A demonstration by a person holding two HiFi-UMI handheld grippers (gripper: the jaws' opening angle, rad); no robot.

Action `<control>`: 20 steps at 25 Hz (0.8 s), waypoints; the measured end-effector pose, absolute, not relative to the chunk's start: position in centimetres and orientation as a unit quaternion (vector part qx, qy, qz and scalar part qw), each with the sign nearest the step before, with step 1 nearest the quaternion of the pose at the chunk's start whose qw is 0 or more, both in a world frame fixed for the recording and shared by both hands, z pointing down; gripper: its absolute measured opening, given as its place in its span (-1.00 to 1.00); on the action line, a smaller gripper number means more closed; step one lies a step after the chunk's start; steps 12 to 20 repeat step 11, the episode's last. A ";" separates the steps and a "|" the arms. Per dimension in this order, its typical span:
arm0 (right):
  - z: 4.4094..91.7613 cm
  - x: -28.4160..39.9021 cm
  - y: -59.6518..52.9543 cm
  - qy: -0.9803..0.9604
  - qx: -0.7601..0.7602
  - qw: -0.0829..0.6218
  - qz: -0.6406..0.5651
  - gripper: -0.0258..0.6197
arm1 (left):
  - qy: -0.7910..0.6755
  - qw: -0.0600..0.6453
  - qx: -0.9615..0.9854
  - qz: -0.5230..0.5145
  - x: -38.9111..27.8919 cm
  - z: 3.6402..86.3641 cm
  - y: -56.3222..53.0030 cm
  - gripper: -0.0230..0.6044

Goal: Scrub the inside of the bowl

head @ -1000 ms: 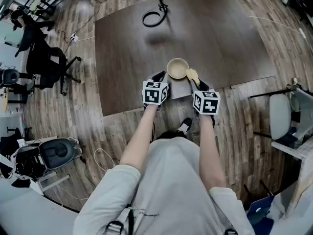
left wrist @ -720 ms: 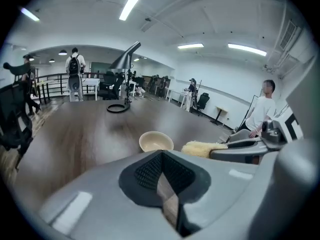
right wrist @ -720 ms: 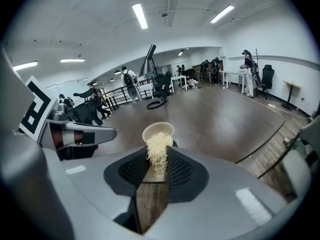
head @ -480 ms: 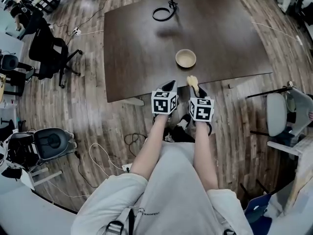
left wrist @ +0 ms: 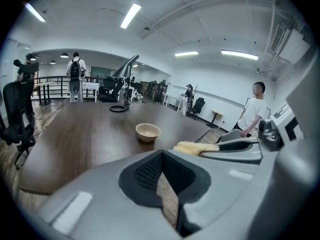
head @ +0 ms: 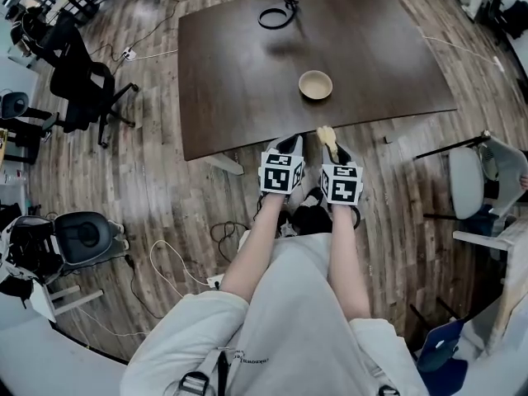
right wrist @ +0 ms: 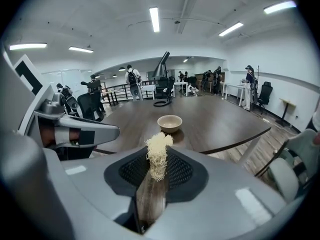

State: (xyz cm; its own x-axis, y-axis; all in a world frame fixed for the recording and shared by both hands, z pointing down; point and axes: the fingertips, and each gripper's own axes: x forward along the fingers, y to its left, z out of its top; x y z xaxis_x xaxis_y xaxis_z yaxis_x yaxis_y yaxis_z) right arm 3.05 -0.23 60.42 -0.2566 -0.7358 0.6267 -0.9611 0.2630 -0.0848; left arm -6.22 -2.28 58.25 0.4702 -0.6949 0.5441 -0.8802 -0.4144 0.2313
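A small tan bowl stands upright on the dark wooden table, near its front edge; it also shows as the bowl and the bowl. Both grippers hang side by side off the table's front edge, over the floor and well short of the bowl. My right gripper is shut on a pale yellow fibrous scrubber, which sticks out past the jaws toward the bowl. My left gripper has its jaws together with nothing between them.
A black cable coil lies at the table's far edge by a lamp base. Office chairs stand at the left, a grey chair at the right, and cables trail on the wood floor. People stand far off in the room.
Both grippers have drawn back from beside the bowl to beyond the table's front edge. The bowl stays on the table, and the scrubber stays in the right gripper.
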 end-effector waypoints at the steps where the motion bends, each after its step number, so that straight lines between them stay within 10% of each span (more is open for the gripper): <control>1: 60.5 3.0 0.0 -0.757 0.560 0.239 0.235 -0.57 | -0.479 0.248 0.821 0.188 -6.2 58.3 -2.0 -0.93; 20: 60.1 2.5 0.8 -0.760 0.559 0.225 0.243 -0.57 | -0.479 0.251 0.825 0.165 -7.1 57.2 -1.2 -0.92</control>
